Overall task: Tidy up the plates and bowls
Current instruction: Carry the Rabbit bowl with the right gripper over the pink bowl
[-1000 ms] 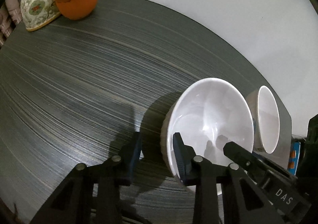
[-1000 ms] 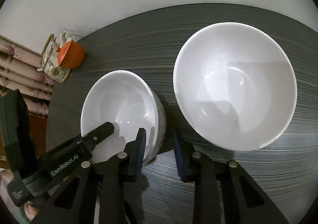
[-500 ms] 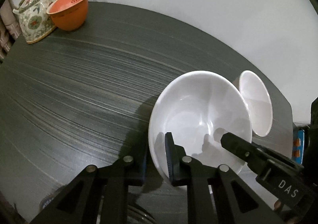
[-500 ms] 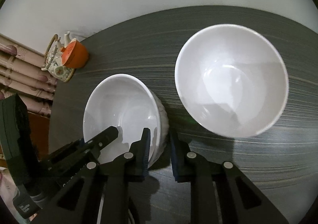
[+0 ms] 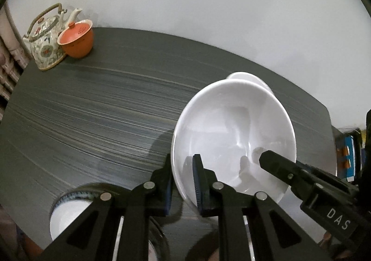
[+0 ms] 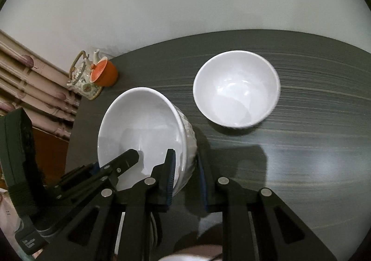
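left tongs (image 5: 182,182) + right tongs (image 6: 185,175): both clamped on bowl (image 5: 234,135) rim, lifted off tabletop (image 5: 92,110) | second bowl (image 6: 236,89) unstacked | stacking left

— Glazed ceramic, by the look: white held bowl (image 5: 234,131), glossy, smooth, soft reflections inside. Same gloss on second white bowl (image 6: 236,88).

— Tabletop (image 5: 92,110)?

— Dark, streaked like wood grain, low sheen. Matt black plastic on gripper fingers (image 6: 170,168). Glossy orange lidded cup (image 5: 76,39); patterned glazed teapot (image 5: 45,37).
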Motion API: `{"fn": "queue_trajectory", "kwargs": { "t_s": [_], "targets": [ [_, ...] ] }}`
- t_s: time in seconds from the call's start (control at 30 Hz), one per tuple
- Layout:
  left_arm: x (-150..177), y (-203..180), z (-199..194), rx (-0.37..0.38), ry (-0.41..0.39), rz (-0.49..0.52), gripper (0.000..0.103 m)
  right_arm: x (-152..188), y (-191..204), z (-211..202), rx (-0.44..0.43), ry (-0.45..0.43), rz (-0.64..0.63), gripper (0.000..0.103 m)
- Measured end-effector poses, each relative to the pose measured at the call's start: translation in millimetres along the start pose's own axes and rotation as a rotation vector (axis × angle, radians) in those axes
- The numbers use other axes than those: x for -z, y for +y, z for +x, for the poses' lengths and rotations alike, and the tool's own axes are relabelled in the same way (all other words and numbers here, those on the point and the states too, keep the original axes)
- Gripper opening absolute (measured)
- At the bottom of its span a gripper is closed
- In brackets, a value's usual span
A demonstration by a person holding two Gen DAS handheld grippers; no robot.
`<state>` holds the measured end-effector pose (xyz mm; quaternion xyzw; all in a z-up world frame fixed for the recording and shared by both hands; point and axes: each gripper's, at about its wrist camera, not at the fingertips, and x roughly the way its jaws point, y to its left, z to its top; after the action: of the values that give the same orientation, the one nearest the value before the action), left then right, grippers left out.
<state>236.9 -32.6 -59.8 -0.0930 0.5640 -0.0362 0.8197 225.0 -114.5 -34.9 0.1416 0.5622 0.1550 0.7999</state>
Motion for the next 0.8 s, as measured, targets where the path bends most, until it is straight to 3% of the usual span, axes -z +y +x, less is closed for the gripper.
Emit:
{"fn": "queue_trajectory", "kwargs": {
  "t_s": [0.27, 0.8],
  "targets": [
    [24, -24, -31, 0.018, -0.023, 0.047, 0.016, 20, -19, -53, 0.011, -0.07, 0.013, 0.018],
    [92, -56, -87, 0.065, -0.023, 0.088, 0.016, 86, -41, -109, 0.022, -0.085, 0.056, 0.018]
  ]
}}
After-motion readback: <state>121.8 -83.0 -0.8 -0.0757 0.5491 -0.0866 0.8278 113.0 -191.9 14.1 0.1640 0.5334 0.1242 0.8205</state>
